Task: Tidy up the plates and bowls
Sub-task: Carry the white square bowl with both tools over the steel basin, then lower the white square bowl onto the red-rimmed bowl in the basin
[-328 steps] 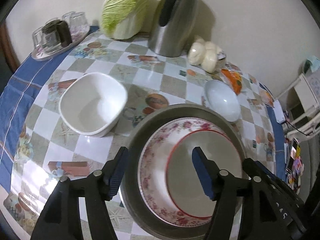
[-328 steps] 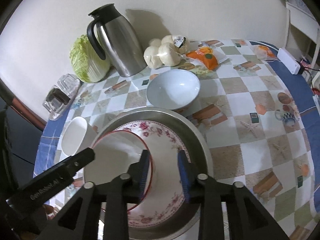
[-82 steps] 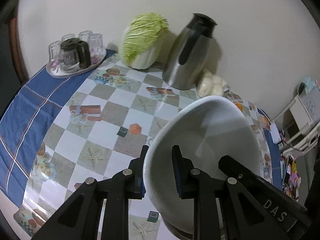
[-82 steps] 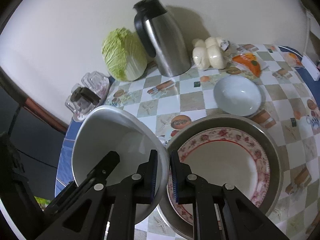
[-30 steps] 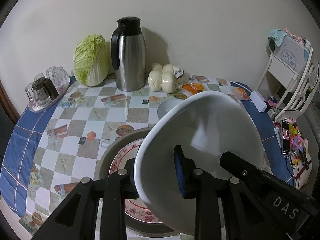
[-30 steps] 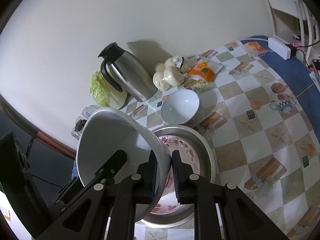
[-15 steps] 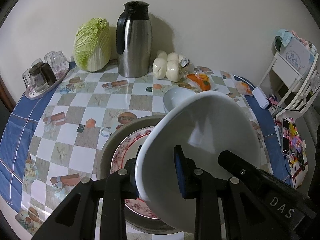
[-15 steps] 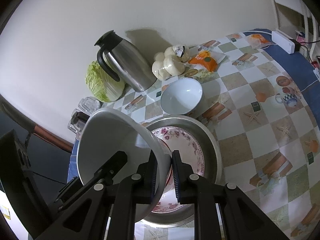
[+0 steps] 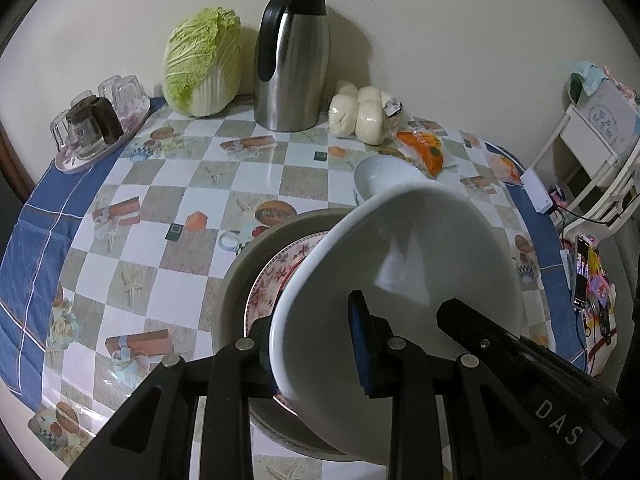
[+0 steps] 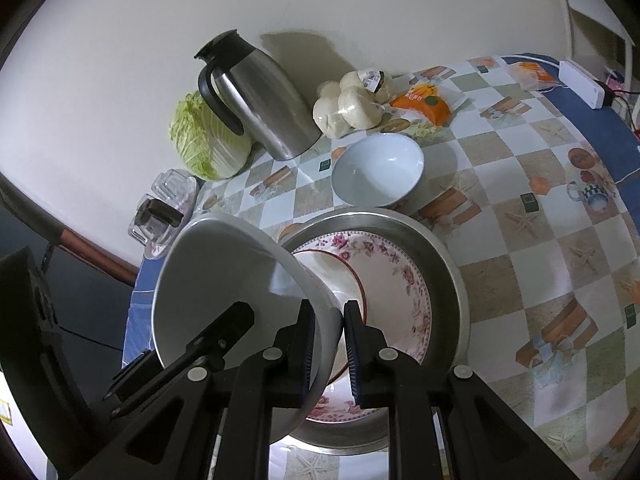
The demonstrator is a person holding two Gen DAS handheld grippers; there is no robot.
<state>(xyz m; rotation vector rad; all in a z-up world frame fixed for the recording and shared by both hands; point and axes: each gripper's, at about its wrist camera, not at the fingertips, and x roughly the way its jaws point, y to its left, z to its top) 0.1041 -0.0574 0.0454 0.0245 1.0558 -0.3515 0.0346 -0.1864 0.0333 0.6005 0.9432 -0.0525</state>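
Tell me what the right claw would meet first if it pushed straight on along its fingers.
Probably the floral plate lying in the metal basin: the right claw, shut on the big white bowl, points down at it, though depth is unclear.

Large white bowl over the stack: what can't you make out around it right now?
- Left wrist view: the large white bowl hides most of the floral plate and metal basin; the small bowl shows only partly.
- Either view: whether the bowl's underside touches the plates.
- Right wrist view: the glasses tray, small, cut by the bowl's rim.
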